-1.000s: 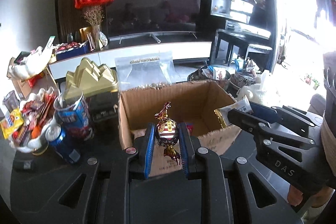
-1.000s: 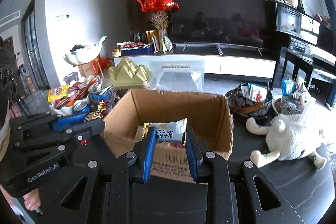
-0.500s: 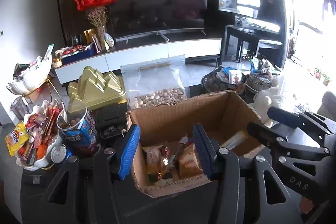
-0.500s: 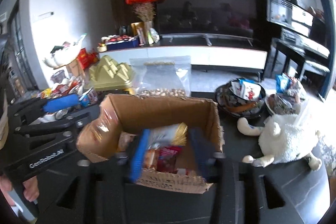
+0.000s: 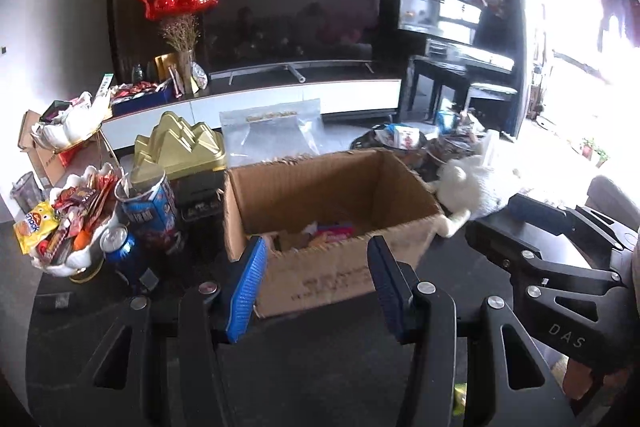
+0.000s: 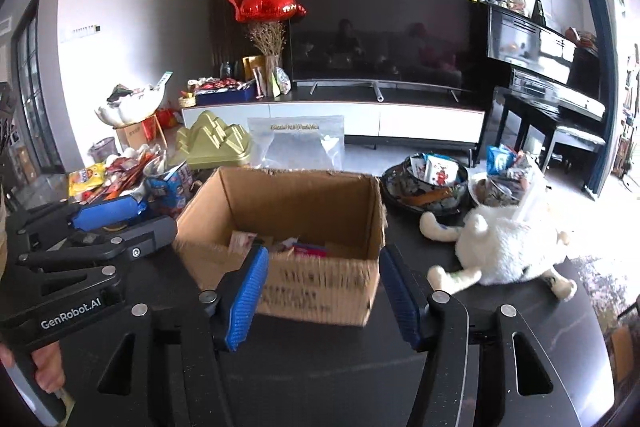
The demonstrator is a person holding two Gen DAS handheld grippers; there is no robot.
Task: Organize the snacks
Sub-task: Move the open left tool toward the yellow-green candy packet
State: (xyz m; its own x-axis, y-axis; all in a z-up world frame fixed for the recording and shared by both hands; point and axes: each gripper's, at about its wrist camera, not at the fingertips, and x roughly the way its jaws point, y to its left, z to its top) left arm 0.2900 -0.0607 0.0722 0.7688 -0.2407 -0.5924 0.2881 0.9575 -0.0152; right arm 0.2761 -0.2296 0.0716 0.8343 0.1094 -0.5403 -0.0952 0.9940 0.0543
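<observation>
Both grippers are released and empty: the left gripper [image 5: 316, 283] and right gripper [image 6: 320, 295] have just been opening, nothing between their blue pads, each hanging before the box [image 6: 296, 227]. Several wrapped snacks [image 6: 296, 247] already lie on its floor, so that part looks done. Plenty seems left: a heaped white dish [image 5: 68, 227] and cans [image 5: 120, 251] to the left, bowls [image 6: 428, 183] of packets to the right. A plush toy [image 6: 504, 247] lies just beside the box, partly blocking the bowls.

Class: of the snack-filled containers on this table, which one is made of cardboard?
The open brown box directly before both grippers; the other containers are bowls and a white dish.
</observation>
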